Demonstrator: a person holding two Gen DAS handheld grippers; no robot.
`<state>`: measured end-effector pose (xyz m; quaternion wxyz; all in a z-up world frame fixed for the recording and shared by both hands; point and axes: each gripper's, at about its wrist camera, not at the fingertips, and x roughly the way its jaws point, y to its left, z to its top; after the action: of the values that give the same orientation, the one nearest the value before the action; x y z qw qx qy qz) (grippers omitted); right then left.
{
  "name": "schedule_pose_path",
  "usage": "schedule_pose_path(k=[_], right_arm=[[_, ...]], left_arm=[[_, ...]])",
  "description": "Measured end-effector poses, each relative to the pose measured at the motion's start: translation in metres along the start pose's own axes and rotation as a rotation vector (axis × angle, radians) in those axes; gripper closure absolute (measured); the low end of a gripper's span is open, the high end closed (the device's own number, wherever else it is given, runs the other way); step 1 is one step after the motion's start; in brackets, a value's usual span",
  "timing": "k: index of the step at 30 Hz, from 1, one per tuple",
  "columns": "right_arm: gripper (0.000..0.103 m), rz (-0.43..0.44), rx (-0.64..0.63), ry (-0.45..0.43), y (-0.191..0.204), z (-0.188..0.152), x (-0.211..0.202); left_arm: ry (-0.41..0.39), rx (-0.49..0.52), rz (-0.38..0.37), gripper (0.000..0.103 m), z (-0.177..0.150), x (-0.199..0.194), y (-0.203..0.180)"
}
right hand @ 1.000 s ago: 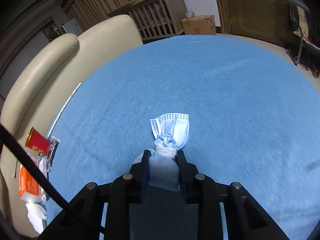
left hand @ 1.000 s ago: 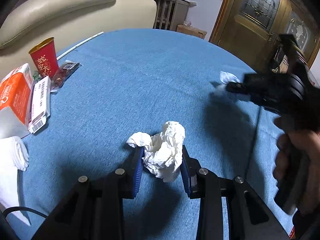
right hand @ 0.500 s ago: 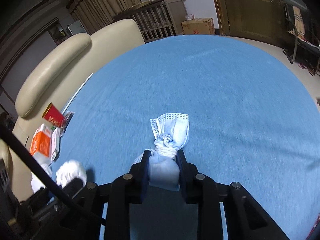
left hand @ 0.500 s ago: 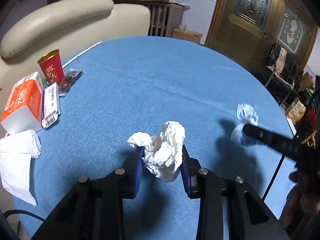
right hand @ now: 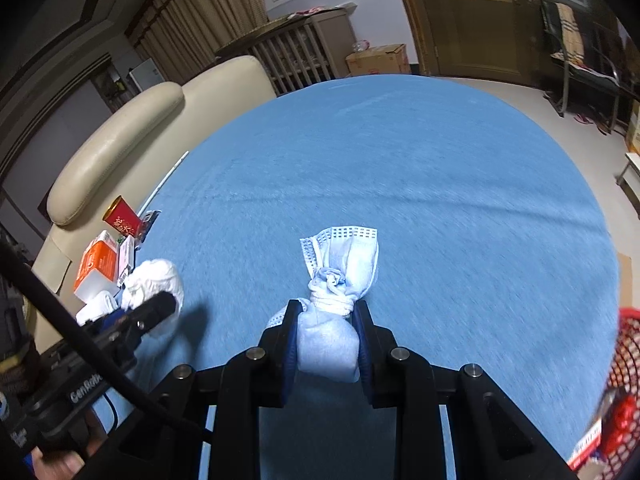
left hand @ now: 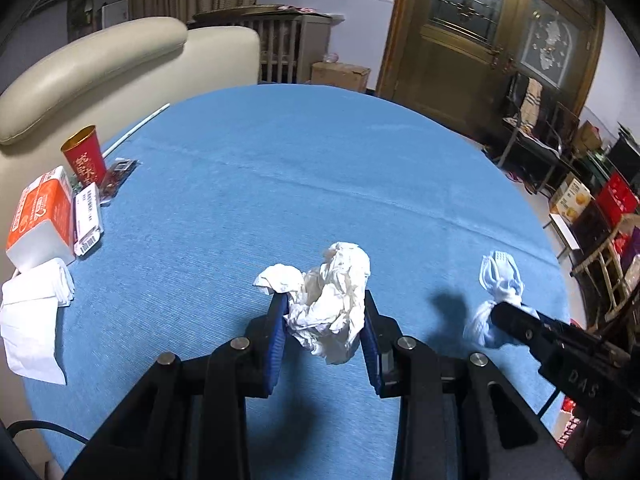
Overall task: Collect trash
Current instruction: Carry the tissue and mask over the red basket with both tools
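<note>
The round worktop with blue cloth (left hand: 320,184) carries things at its left edge — a red paper cup (left hand: 84,156), an orange-and-white carton (left hand: 40,216), a flat white packet (left hand: 88,220), and folded white tissues (left hand: 36,312).

Both wrist views: close, forward-down, sharing blue table (left hand: 320,168).

Setting: a home living room. Evidence was a cream leather sofa (left hand: 120,64), long curtains (right hand: 200,20), a wooden glazed door (left hand: 460,40), and a blue-clothed round table (left hand: 320,168).
</note>
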<state>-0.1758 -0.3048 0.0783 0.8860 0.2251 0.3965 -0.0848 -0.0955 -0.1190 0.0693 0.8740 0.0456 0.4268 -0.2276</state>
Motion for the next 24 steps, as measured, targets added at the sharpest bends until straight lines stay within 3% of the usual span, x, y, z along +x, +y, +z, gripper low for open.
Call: schedule_pose_path(k=[24], right_arm=[[0.076, -0.158, 0.235, -0.117, -0.115, -0.079, -0.105]], left_arm=[[0.057, 0.232, -0.194, 0.067, -0.03, -0.011, -0.13]])
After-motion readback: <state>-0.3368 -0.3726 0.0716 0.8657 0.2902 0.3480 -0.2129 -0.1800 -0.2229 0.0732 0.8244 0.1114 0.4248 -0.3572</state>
